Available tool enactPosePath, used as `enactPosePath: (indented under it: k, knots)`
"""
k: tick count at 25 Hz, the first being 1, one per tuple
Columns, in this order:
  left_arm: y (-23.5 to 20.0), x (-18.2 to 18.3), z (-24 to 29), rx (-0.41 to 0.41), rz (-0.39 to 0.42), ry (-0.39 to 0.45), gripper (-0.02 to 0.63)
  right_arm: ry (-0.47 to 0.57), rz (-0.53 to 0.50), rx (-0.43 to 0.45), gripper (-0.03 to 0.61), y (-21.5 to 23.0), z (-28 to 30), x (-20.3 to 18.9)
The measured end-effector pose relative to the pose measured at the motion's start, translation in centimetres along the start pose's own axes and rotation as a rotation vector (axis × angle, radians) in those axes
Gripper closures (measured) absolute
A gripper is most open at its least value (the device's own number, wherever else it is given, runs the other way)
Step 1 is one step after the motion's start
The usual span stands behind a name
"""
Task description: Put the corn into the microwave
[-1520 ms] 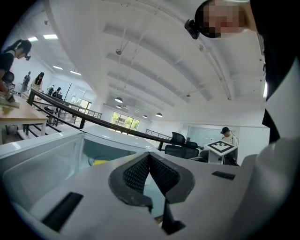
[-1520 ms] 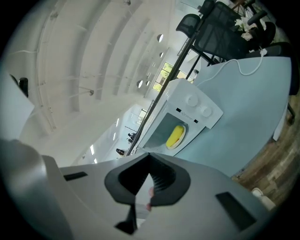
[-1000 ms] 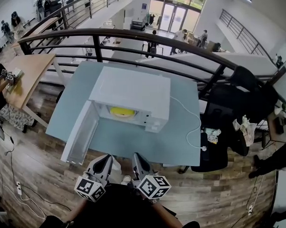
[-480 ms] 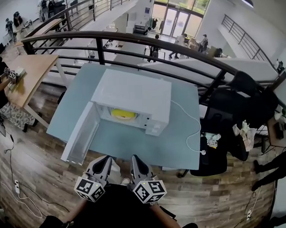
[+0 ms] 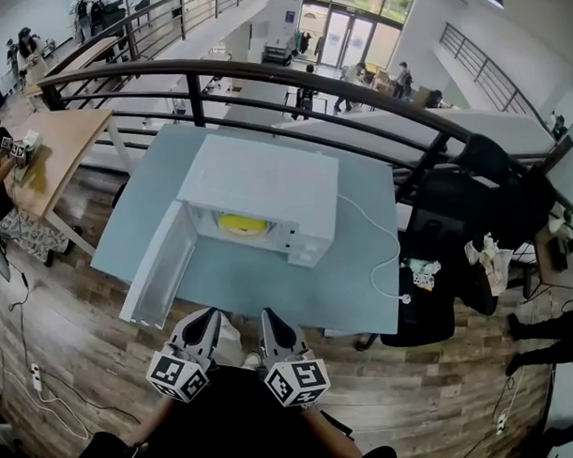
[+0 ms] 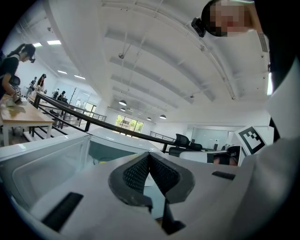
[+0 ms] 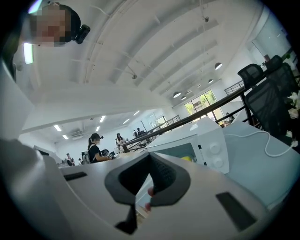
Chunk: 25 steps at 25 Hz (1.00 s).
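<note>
The yellow corn (image 5: 241, 223) lies inside the white microwave (image 5: 266, 177), whose door (image 5: 161, 275) hangs open to the left. Both grippers are held close to my body, short of the table's near edge and apart from the microwave. My left gripper (image 5: 208, 320) is shut and empty; in its own view the left gripper (image 6: 149, 155) has its jaws meeting at the tips. My right gripper (image 5: 270, 320) is shut and empty too. The right gripper (image 7: 150, 157) points level toward the microwave (image 7: 206, 140), where the corn (image 7: 187, 159) shows through the opening.
The microwave stands on a blue-grey table (image 5: 363, 277), with its white power cable (image 5: 386, 257) trailing off the right edge. A dark railing (image 5: 309, 82) runs behind the table. A black chair (image 5: 482, 184) stands to the right and a wooden table (image 5: 59, 151) to the left.
The right gripper has rolled a little and its marker cube has shifted slightly left. The left gripper, the microwave and the corn have stayed put.
</note>
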<state>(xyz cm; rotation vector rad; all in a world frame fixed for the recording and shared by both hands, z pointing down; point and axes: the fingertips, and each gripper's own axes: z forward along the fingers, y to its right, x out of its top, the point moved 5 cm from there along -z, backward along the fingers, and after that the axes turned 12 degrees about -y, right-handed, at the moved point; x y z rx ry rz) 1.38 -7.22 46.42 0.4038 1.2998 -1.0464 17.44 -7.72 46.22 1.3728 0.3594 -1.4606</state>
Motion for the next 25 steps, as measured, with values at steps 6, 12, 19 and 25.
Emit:
enactPosePath:
  k: [6, 12, 19, 25]
  knots:
    - [0.1, -0.2, 0.0, -0.013, 0.005, -0.003, 0.611, 0.009, -0.012, -0.012, 0.569, 0.0, -0.1, 0.2]
    - [-0.4, -0.1, -0.7, 0.013, -0.001, 0.009, 0.611, -0.003, -0.032, 0.0, 0.569, -0.4, 0.5, 0.0]
    - [-0.7, -0.5, -1.2, 0.027, -0.012, 0.012, 0.611, -0.023, -0.06, 0.014, 0.569, -1.2, 0.9, -0.5]
    - [-0.7, -0.8, -1.4, 0.03, -0.018, 0.004, 0.611, -0.044, -0.065, 0.013, 0.569, -1.1, 1.1, -0.9]
